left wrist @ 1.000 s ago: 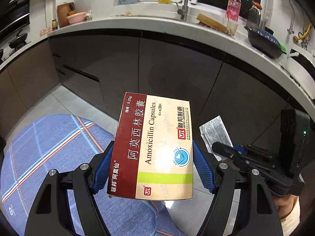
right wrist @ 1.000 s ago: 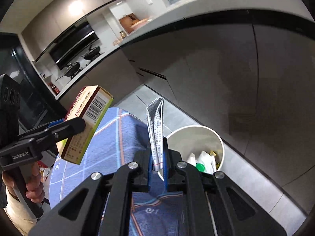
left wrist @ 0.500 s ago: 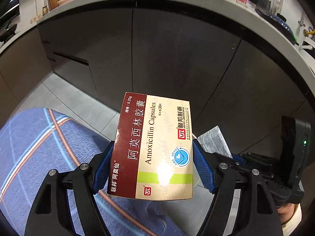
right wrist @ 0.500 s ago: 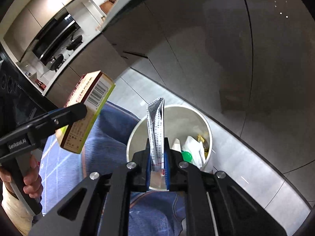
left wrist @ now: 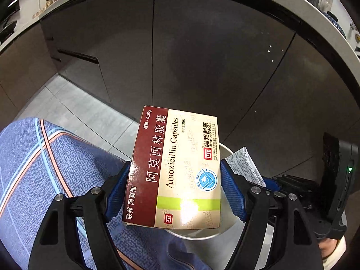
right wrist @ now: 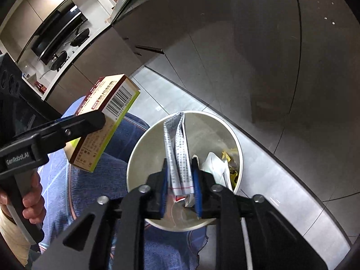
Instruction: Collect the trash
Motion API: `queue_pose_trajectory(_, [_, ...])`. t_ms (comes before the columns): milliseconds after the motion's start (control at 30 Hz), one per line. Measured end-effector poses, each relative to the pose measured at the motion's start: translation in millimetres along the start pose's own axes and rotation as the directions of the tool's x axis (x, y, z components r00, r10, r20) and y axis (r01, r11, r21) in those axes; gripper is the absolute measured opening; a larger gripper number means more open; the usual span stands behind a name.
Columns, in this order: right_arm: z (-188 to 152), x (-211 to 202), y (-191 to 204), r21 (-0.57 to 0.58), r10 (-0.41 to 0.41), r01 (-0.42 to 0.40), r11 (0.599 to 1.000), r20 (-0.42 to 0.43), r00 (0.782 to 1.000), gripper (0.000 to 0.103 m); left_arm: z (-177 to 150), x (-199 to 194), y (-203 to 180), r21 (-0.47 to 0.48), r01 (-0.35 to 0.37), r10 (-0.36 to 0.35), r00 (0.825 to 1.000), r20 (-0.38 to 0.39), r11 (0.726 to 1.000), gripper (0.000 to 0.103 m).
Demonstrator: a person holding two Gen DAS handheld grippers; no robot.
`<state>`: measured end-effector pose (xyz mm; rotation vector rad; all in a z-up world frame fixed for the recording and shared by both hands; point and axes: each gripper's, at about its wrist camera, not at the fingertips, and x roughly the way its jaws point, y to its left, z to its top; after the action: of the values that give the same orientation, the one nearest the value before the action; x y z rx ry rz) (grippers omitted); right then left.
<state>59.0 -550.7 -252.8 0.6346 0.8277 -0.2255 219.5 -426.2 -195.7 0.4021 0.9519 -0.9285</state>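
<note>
Paper first: your right gripper [right wrist: 180, 189] has just been opening its jaws, and the folded leaflet [right wrist: 178, 157] that was pinched flat between the blue pads a second ago now stands loosely in a visible gap, no longer squeezed, directly over the mouth of the white bin [right wrist: 238, 148]. Compared with the earlier view, you have brought that gripper down and forward, so the bin, which sat off to the right of the fingers, now fills the space behind them, with crumpled white and yellow wrappers [right wrist: 225, 164] showing inside. Your left gripper [left wrist: 175, 189] is unchanged in its grip: both blue pads press on the sides of the amoxicillin box [left wrist: 177, 168], held flat and face up. You have lowered it too; the countertop has slid out of the top of the left view, and the bin's rim [left wrist: 225, 149] now peeks out behind the box, beside the blue plaid cloth [left wrist: 45, 157].
</note>
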Motion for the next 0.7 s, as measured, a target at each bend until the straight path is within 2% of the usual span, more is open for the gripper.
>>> queue_pose_trajectory(67, [2, 3, 5, -0.022, -0.013, 0.013, 1.0, 0.0, 1.0, 0.048, 0, 3, -2, 0.01, -0.009, 0.009, 1.0, 0.005, 1.0, 0.073])
queue_pose_trajectory(100, [2, 4, 7, -0.042, -0.023, 0.023, 0.999, 0.002, 1.0, 0.051, 0, 3, -2, 0.013, -0.01, 0.01, 1.0, 0.009, 1.0, 0.073])
queue_pose_trajectory(133, [2, 5, 11, -0.068, -0.034, 0.034, 0.997, 0.006, 0.999, 0.062, 0, 4, -3, 0.014, -0.01, 0.01, 1.0, 0.014, 1.0, 0.073])
queue_pose_trajectory(167, [1, 4, 13, -0.094, -0.043, 0.044, 0.995, 0.011, 0.999, 0.074, 1, 6, -6, 0.014, -0.011, 0.01, 1.0, 0.021, 1.0, 0.082])
queue_pose_trajectory(200, [1, 4, 16, -0.117, -0.053, 0.055, 0.992, 0.019, 0.998, 0.079, 0, 4, -6, 0.012, -0.012, 0.011, 0.999, 0.036, 1.0, 0.096])
queue_pose_trajectory(267, [-1, 2, 20, -0.161, -0.07, 0.075, 0.984, 0.037, 0.997, 0.087, -1, -6, -5, -0.002, -0.017, 0.017, 0.996, 0.086, 1.0, 0.095])
queue_pose_trajectory(333, [-3, -2, 20, -0.182, -0.073, 0.08, 0.98, 0.046, 0.996, 0.094, 0, -9, -3, -0.008, -0.008, 0.008, 0.996, 0.092, 1.0, 0.095])
queue_pose_trajectory(500, [-8, -7, 14, -0.158, -0.081, 0.088, 0.984, 0.047, 0.996, 0.099, 0, -15, 5, -0.058, -0.007, 0.012, 0.996, 0.094, 0.998, 0.095])
queue_pose_trajectory(700, [-15, -15, 16, -0.145, -0.076, 0.084, 0.986, 0.057, 0.995, 0.099, 1, -28, -4, -0.05, -0.031, 0.036, 0.994, 0.102, 0.998, 0.095])
